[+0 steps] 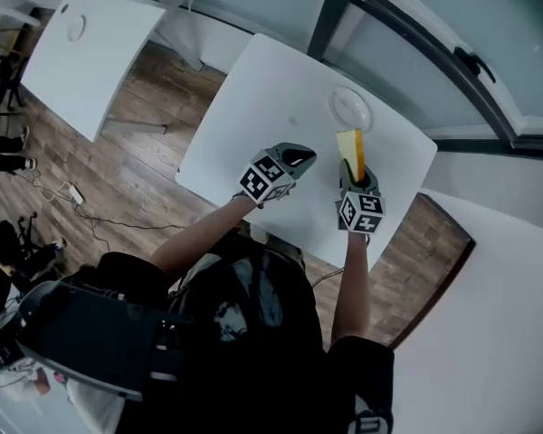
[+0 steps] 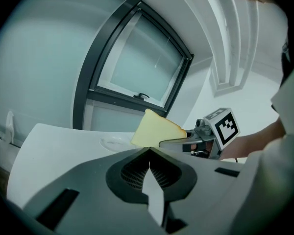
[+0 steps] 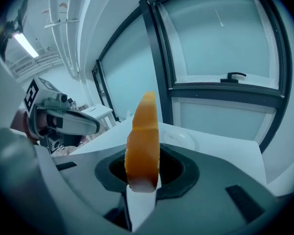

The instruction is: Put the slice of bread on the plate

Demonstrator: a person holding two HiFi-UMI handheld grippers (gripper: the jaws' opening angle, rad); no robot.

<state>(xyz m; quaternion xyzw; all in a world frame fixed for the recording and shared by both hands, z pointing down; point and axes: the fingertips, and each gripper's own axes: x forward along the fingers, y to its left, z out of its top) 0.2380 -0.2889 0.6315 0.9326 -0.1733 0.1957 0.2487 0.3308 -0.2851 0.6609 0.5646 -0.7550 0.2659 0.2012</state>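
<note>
Head view, with both gripper views. Shows a slice of bread clamped on edge in the jaws of the right gripper, held above the white desk and not yet on the plate. Note the plate at 12 o'clock from the slice, near but apart, close to the far edge of the desk below the window. Appears along the right gripper's own jaws as a tall orange-brown crust edge, pinched at its lower end, with most of the slice free beyond the jaw tips. Probably gripped this way to leave the free end clear for laying down on the plate. Note the left gripper at 9 o'clock from the right one, jaws closed together on nothing, hovering over the desk. Judged to be standing by rather than sharing the load, given so light a slice. From the left gripper view, shows the pale face of the slice sticking out past the right jaws, with the plate low at 8 o'clock from it. Step in hand, as judged: carrying to the plate. Next move likely calls for lowering over the plate's middle and tilting flat before letting go. Otherwise risks landing on edge and toppling past the rim.
</note>
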